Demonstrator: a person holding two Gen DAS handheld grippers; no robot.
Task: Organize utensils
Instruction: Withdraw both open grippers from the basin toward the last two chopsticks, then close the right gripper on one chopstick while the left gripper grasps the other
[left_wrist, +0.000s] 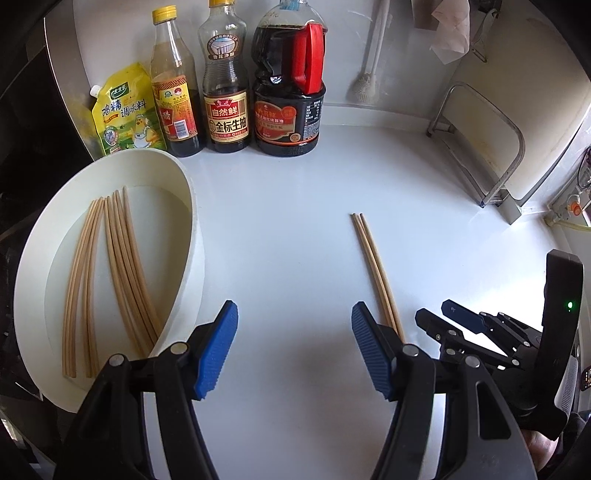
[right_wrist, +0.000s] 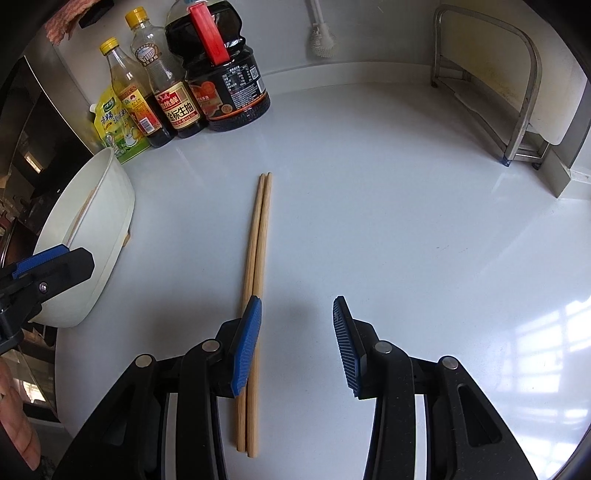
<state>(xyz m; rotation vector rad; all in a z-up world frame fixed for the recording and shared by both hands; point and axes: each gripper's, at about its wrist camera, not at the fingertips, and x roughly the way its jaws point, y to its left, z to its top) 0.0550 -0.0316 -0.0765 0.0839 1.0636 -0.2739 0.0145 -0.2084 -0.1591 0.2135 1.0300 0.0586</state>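
The white counter (right_wrist: 388, 206) is bounded at the far edge by a low backsplash, where 3 bottles (left_wrist: 225, 77) and a yellow seasoning pouch (left_wrist: 127, 110) stand in a row at the far left. A metal rack (right_wrist: 517, 85) holding a white board occupies the far right corner. The middle and right of the counter form the widest open surface. An oval white tray (left_wrist: 110, 177) sits at the left edge and contains 2 loose groups of wooden chopsticks (left_wrist: 122, 266) lying lengthwise. 1 pair of chopsticks (right_wrist: 256, 258) lies side by side on the bare counter, pointing near to far, well apart from the tray. The left gripper (left_wrist: 293, 347) hangs just right of the tray with its blue pads wide apart and nothing between them. The right gripper (right_wrist: 297, 343) is also spread wide and holds nothing; its left pad (right_wrist: 247, 347) overlaps the near part of the pair, which lies at that pad rather than centred in the gap. Contact with the counter cannot be determined.
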